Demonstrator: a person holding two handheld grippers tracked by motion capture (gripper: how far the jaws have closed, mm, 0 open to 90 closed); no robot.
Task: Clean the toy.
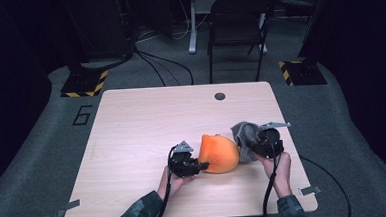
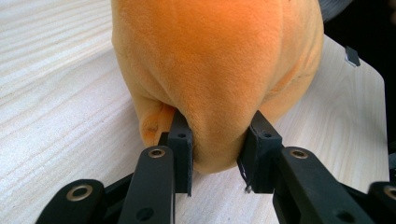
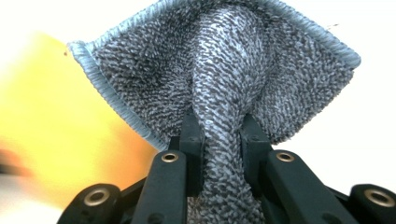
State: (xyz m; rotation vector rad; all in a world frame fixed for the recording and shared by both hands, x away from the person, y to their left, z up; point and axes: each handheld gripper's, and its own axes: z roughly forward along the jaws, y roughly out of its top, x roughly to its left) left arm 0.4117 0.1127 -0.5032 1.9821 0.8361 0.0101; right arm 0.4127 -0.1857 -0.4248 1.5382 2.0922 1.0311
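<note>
An orange plush toy [image 1: 218,153] lies on the wooden table [image 1: 146,121] near its front middle. My left gripper [image 1: 200,165] is shut on the toy's left side; in the left gripper view its pads [image 2: 181,140] pinch a bulge of the orange plush toy [image 2: 215,70]. A grey cloth [image 1: 245,135] hangs bunched just right of the toy. My right gripper [image 1: 253,148] is shut on it, and in the right gripper view the grey cloth [image 3: 219,84] fans out above the pads [image 3: 192,135], with the orange toy [image 3: 56,130] blurred at the left.
A dark round hole [image 1: 220,96] sits near the table's far edge. A black chair [image 1: 238,26] and cables stand on the floor beyond the table. Tape tabs [image 1: 310,190] mark the front corners.
</note>
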